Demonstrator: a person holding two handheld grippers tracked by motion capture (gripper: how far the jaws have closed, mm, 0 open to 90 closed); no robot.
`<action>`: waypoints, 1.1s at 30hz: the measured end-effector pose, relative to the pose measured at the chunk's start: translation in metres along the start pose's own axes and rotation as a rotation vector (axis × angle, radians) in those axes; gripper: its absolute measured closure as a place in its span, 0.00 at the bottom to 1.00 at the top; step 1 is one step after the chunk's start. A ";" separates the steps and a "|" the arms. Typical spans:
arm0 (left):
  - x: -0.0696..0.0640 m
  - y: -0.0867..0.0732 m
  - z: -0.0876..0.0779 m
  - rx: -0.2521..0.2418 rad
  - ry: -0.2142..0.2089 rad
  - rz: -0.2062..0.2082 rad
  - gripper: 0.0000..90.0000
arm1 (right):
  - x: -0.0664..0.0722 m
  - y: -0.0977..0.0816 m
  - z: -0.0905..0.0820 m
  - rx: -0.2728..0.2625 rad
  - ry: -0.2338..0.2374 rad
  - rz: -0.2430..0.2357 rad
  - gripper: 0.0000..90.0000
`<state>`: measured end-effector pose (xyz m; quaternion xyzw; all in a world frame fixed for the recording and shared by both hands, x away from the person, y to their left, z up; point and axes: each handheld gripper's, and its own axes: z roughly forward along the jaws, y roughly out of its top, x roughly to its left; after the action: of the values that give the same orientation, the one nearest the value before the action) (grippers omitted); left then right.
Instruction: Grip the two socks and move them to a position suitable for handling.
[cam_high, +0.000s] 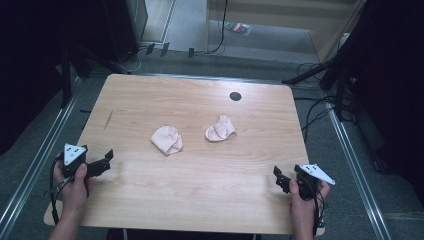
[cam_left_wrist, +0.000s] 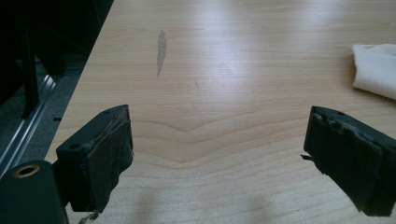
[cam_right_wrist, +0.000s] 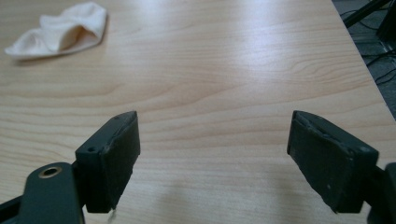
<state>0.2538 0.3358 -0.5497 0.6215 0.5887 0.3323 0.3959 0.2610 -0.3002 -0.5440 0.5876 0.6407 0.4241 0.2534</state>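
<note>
Left gripper (cam_high: 102, 162), right gripper (cam_high: 280, 179): jaws wide, empty. Pink socks (cam_high: 167, 139), (cam_high: 220, 129) at twelve o'clock; approach low, pinch each cuff.

Bare tabletop (cam_high: 200, 185) before both cloths (cam_high: 167, 140).

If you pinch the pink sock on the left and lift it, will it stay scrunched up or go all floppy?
The left pink sock lies crumpled in soft folds, so it would probably droop and unfold when lifted. It looks thin and light, so a push would likely slide or bunch it on the smooth table rather than roll it. It seems unlikely to break.
</note>
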 end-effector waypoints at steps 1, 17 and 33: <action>0.000 0.000 0.000 0.001 0.000 0.000 0.10 | 0.000 0.001 -0.001 -0.009 0.014 0.014 0.20; 0.000 0.000 0.000 -0.005 0.006 -0.004 0.10 | 0.076 0.023 -0.003 -0.027 0.136 -0.022 0.27; 0.001 0.000 -0.001 0.001 -0.005 -0.005 0.10 | 0.193 0.036 0.055 0.084 0.264 -0.153 0.30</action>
<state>0.2528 0.3366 -0.5495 0.6210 0.5894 0.3297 0.3978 0.2911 -0.1018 -0.5084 0.4865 0.7284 0.4500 0.1740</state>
